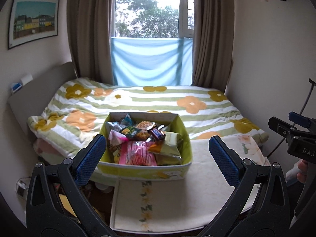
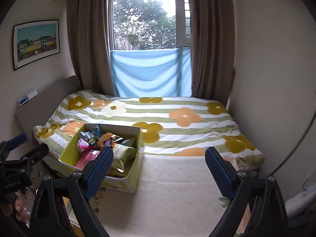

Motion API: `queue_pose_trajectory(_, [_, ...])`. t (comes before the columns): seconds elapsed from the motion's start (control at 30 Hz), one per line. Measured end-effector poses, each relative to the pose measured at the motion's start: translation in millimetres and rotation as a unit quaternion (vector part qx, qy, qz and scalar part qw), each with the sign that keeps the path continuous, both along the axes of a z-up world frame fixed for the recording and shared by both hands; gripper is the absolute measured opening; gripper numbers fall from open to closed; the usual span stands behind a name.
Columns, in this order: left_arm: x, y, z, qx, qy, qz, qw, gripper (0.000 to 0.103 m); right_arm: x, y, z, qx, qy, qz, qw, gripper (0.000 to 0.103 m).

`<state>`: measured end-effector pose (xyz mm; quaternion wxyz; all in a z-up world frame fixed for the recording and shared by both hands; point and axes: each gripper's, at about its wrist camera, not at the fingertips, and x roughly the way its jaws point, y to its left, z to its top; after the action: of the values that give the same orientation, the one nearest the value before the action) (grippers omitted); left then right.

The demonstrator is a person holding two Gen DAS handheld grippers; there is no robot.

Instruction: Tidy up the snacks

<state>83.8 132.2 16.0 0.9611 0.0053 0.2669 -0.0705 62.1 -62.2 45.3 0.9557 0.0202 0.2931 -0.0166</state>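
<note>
Flowered striped quilt (image 1: 150, 102) on bed, brown curtains (image 1: 88, 29), window (image 1: 148, 7), framed picture (image 1: 33, 21)

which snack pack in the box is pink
The pink pack at the box's near edge, left of the pale green bags; the others are green, orange or dark.

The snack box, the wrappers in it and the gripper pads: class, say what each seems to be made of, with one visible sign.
Snack box: likely cardboard, matte green printed outside, pale inside; flat stiff walls with folded edges.
Wrappers: likely thin plastic or foil film, glossy; they crinkle and catch light.
Pads on the open left gripper: probably blue rubber; a fine dotted texture shows.
</note>
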Motion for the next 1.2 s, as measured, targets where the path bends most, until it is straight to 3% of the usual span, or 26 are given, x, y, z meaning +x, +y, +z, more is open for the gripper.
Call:
queue_pose_trajectory(0.43, [-48, -16, 1, 0.001, -0.015, -0.003, 0.9999, 0.103, -51, -18, -5, 0.001, -0.011, -0.024, 1.0, 0.093])
queue_pose_trajectory(1.2, [-52, -27, 5, 0.006, -0.021, -0.01, 0.9997, 0.103, -64, -27, 0, 0.007, -0.025, -0.038, 0.999, 0.093])
